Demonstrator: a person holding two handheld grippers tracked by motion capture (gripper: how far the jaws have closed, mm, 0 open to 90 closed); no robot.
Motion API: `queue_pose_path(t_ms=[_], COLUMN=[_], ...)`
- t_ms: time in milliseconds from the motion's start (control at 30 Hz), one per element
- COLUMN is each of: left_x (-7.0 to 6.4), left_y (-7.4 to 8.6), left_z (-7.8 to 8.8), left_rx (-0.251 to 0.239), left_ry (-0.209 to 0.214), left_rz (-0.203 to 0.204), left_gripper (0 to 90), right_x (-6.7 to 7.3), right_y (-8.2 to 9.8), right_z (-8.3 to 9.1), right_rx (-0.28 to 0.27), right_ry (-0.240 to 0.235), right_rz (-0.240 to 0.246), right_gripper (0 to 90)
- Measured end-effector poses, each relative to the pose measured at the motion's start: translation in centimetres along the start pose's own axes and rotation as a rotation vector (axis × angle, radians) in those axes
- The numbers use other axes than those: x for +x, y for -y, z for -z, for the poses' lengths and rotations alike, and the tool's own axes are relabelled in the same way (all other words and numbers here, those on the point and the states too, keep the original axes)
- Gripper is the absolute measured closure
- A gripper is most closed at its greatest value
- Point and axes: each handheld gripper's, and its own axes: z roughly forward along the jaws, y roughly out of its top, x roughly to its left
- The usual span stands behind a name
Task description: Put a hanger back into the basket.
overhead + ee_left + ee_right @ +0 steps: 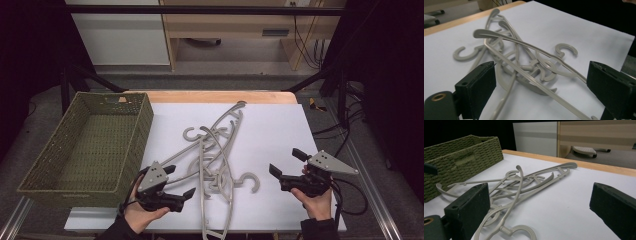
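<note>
A tangled pile of several grey plastic hangers [215,155] lies in the middle of the white table top [280,130]. My left gripper [179,181] is open just left of the pile, its jaws pointing toward the hangers [529,62]. My right gripper [287,162] is open to the right of the pile, jaws spread wide and apart from the hangers [521,185]. Nothing sits between either pair of jaws. A hand holds each gripper at the table's near edge.
A woven green basket [92,145] stands at the left of the table, and its wall [461,162] is seen beyond the hangers. The wooden table edge [220,96] runs along the back. Cables [350,195] trail off at the right.
</note>
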Motion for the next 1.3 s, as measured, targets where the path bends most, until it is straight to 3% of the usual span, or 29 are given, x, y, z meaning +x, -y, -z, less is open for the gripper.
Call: queue_pose_path(t_ms=[400, 700, 1000, 1300], left_x=[-4.1, -6.8, -8.4, -8.4], left_y=[0.1, 0.7, 1.7, 2.9], left_z=[-4.1, -7.1, -9.4, -11.0], left_rx=[0.089, 0.156, 0.224, 0.275], left_ry=[0.071, 0.088, 0.090, 0.052], left_rz=[-0.040, -0.052, -0.048, -0.023], left_gripper=[11.4, 16.6, 23.6, 40.5], right_x=[0.2, 0.2, 0.2, 0.2], right_y=[0.0, 0.0, 0.1, 0.2], right_z=[-0.3, -0.1, -0.3, -0.4], right_rx=[0.009, 0.006, 0.015, 0.018], right_ry=[0.001, -0.001, 0.001, 0.002], right_rz=[0.005, 0.000, 0.002, 0.005], right_gripper=[3.2, 3.2, 3.2, 3.3])
